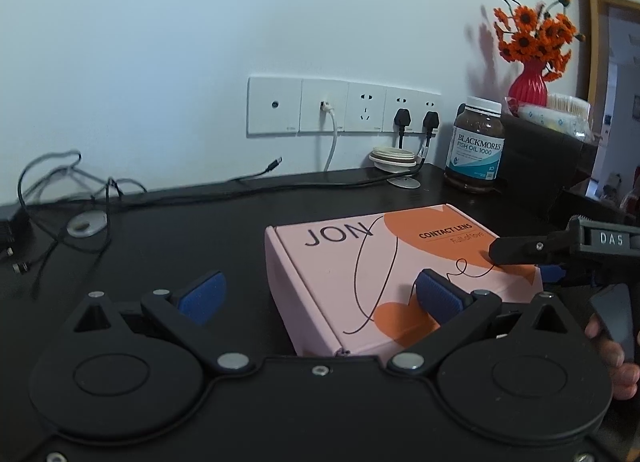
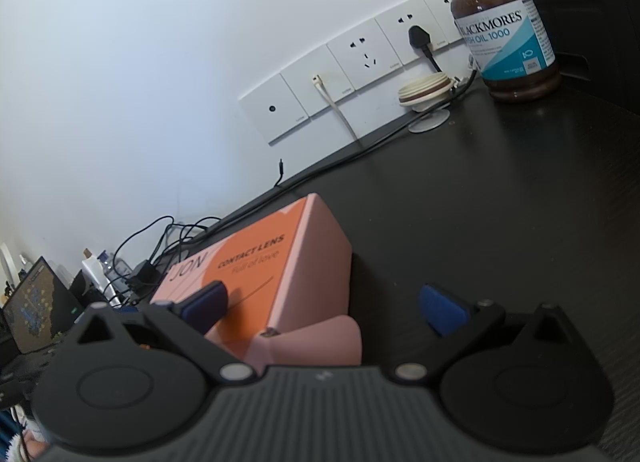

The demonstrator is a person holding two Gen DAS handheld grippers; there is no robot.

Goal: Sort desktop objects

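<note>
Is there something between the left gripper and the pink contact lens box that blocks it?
Nothing visible does. The left gripper is open right at the pink contact lens box, one pad over its lid, the other beside it. The right gripper is at the box's other side, also open.

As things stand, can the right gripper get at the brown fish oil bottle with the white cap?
Probably yes: the right gripper is open, and bare black desk lies between it and the brown fish oil bottle; the pink box sits leftward.
</note>
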